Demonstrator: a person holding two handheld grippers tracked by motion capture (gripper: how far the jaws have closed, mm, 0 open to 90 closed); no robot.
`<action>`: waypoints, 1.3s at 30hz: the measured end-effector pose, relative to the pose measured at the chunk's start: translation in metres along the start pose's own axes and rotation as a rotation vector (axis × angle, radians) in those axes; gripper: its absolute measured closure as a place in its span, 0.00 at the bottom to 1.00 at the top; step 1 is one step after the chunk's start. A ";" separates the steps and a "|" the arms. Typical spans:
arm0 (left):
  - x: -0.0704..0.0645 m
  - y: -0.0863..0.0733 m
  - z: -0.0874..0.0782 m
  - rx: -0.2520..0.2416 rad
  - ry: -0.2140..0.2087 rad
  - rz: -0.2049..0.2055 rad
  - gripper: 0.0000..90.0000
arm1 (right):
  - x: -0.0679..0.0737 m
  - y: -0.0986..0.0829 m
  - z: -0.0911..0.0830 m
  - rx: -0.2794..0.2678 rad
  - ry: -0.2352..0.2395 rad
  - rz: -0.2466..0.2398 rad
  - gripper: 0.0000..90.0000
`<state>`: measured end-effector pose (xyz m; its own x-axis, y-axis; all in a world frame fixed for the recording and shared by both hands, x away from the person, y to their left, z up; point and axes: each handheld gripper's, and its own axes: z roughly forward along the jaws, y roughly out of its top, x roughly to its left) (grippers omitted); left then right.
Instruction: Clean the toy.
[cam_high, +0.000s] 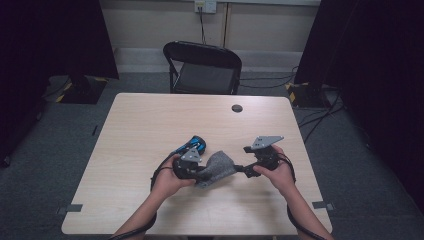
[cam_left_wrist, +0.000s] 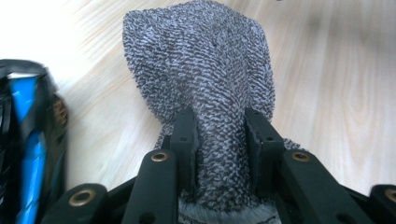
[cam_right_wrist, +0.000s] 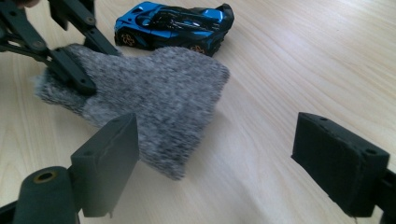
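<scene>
A grey knitted cloth (cam_high: 218, 167) lies on the wooden table (cam_high: 150, 120) between my two grippers. My left gripper (cam_high: 203, 173) is shut on one end of it; in the left gripper view the jaws (cam_left_wrist: 219, 126) pinch a fold of the cloth (cam_left_wrist: 201, 60), which spreads out ahead. My right gripper (cam_high: 241, 169) is open just right of the cloth. In the right gripper view its fingers (cam_right_wrist: 108, 161) stand wide apart around bare table, one beside the cloth's (cam_right_wrist: 159, 98) near edge. A blue and black toy car (cam_high: 194, 145) (cam_right_wrist: 173, 25) (cam_left_wrist: 28, 140) sits just behind the cloth.
A small black round cap (cam_high: 237, 108) sits at the table's far right. A black folding chair (cam_high: 202, 67) stands behind the far edge. Cables (cam_high: 320, 117) trail on the floor at the right.
</scene>
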<state>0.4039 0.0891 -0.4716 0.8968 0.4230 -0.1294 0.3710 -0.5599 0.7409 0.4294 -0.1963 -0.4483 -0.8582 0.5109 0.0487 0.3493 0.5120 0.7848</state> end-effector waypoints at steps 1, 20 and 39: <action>0.000 0.001 0.003 -0.001 -0.001 -0.001 0.76 | 0.000 -0.001 -0.001 0.002 0.001 0.000 0.16; -0.002 0.024 0.048 0.040 -0.078 0.072 0.73 | 0.009 -0.017 0.009 0.025 0.030 -0.033 0.24; 0.009 0.015 0.010 -0.016 0.051 0.031 0.28 | 0.007 -0.034 0.029 0.088 0.026 -0.029 0.28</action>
<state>0.4205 0.0774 -0.4679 0.8941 0.4419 -0.0730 0.3391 -0.5616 0.7547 0.4221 -0.1897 -0.4922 -0.8775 0.4776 0.0431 0.3546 0.5858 0.7288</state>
